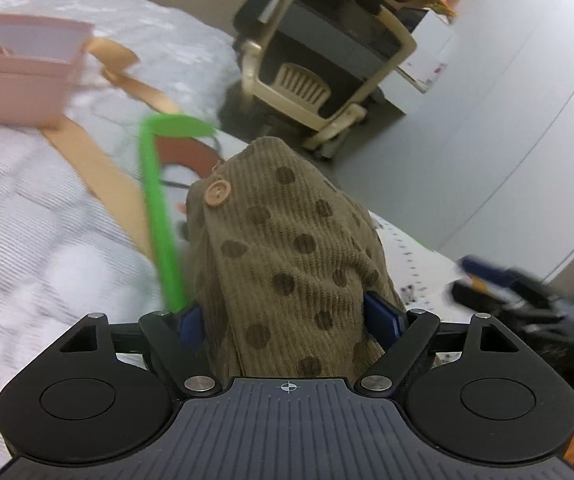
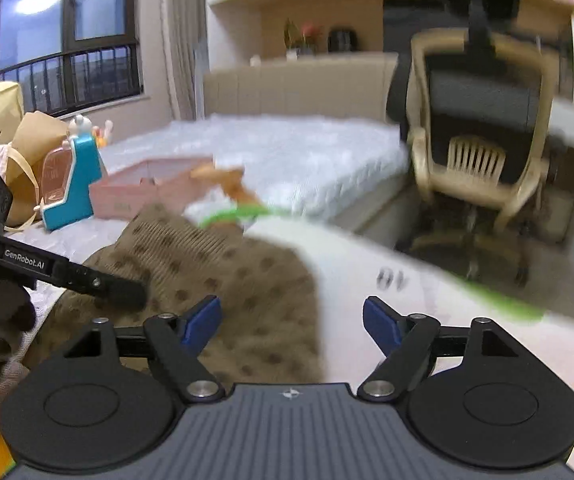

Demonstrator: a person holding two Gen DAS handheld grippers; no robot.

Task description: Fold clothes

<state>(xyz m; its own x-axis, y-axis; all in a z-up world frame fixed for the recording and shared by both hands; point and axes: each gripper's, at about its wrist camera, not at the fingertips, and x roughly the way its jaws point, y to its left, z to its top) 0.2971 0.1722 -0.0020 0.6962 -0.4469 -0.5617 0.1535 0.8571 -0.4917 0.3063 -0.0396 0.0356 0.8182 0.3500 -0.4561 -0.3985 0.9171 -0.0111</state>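
A brown corduroy garment [image 1: 287, 232] with dark dots and a peach button bunches up between the fingers of my left gripper [image 1: 287, 320]. Its blue pads stand wide apart on either side of the fabric, so it is open. In the right wrist view the same garment [image 2: 215, 280] lies on a white printed sheet [image 2: 387, 280] on the bed, with a left gripper finger [image 2: 103, 282] pressed into it. My right gripper [image 2: 293, 318] hovers open over the garment's right edge and the sheet, holding nothing. It shows blurred at the right of the left wrist view [image 1: 507, 284].
A pink box [image 1: 19, 72] and a tan ribbon [image 1: 99, 168] lie on the bed beyond the garment. A green strip [image 1: 159, 208] edges the sheet. A beige office chair [image 2: 479, 128] stands beside the bed. A blue toy [image 2: 75, 184] and paper bags [image 2: 27, 140] sit at the left.
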